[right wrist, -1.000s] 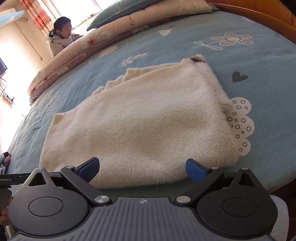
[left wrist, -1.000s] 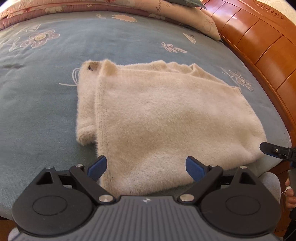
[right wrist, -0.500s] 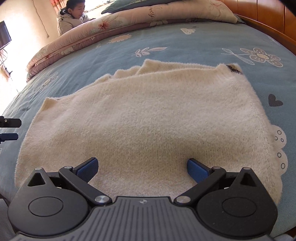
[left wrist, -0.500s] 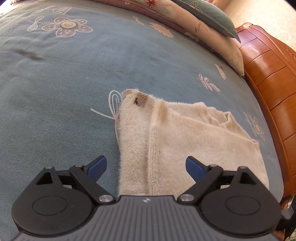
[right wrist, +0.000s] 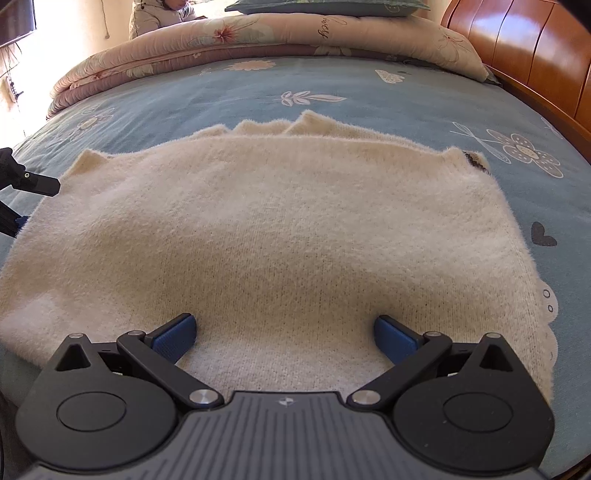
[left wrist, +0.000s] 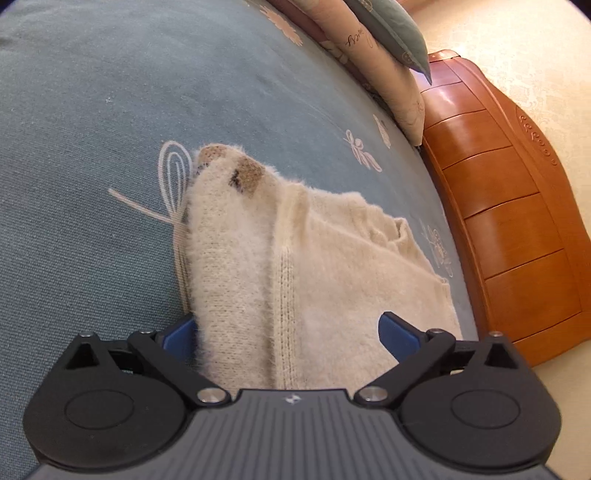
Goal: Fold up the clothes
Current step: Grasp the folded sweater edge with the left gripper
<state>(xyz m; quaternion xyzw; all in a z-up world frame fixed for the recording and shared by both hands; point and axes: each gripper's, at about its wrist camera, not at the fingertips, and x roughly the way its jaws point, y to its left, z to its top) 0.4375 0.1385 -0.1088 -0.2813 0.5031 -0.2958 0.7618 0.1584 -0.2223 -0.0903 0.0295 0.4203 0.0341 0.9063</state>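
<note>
— Beyond both pairs of fingers, what is the big blue surface for?

— That is the bed [right wrist: 369, 85], its printed sheet serving as the folding surface. The cream sweater [right wrist: 280, 229] lies flat on it, already doubled over into a rough rectangle, so I judge the fold part done.

— And the grippers?

— The right gripper [right wrist: 284, 332] hangs low over the sweater's near hem, fingers spread wide, the knit between them and nothing gripped. The left gripper [left wrist: 288, 332] is likewise spread, straddling the narrow side edge where the ribbed seam runs away from its fingertips. Probably each is lining up to pinch an edge for the next fold.

— Any writing?

— Only cursive script on the rolled quilt [right wrist: 325, 29] far ahead of the right fingers; too small to read.
</note>
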